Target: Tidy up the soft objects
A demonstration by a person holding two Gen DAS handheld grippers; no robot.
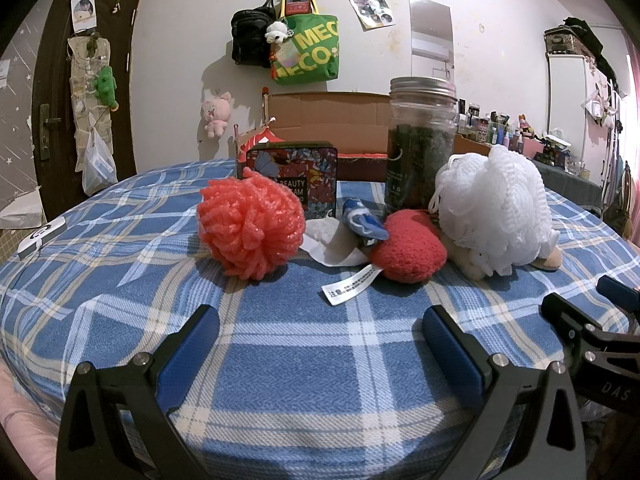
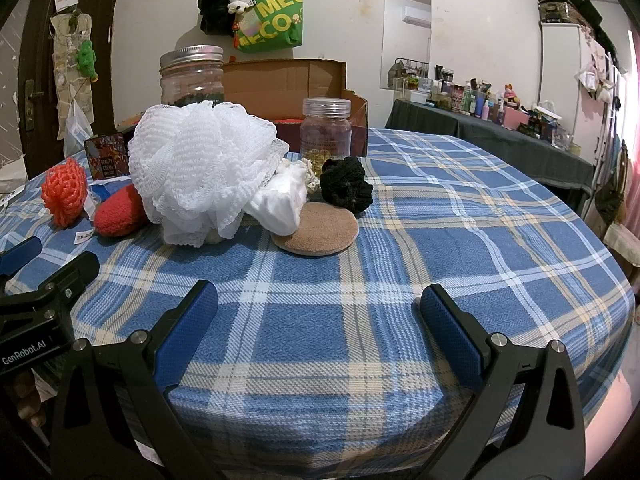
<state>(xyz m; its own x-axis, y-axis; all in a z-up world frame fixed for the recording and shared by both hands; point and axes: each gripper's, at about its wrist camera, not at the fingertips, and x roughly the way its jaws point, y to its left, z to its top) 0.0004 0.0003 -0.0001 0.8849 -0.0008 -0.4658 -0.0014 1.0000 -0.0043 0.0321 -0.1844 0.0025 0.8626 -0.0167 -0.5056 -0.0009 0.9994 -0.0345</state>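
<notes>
Soft things lie in a row on the blue plaid table (image 1: 304, 360): a coral mesh pouf (image 1: 251, 224) (image 2: 64, 194), a red plush piece (image 1: 408, 246) (image 2: 120, 216) with a white label, a big white mesh pouf (image 1: 494, 204) (image 2: 200, 172), a white cloth bundle (image 2: 280, 204), a round tan pad (image 2: 318, 234) and a black pouf (image 2: 346, 190). My left gripper (image 1: 320, 340) is open and empty, short of the coral pouf and red plush. My right gripper (image 2: 320, 320) is open and empty, in front of the tan pad.
An open cardboard box (image 1: 324, 124) (image 2: 288, 88) stands behind the row. A patterned tin (image 1: 292, 176), a tall jar of dark leaves (image 1: 422, 144) (image 2: 192, 76) and a small clear jar (image 2: 326, 130) stand near it. A blue-white wrapper (image 1: 362, 220) lies by the red plush.
</notes>
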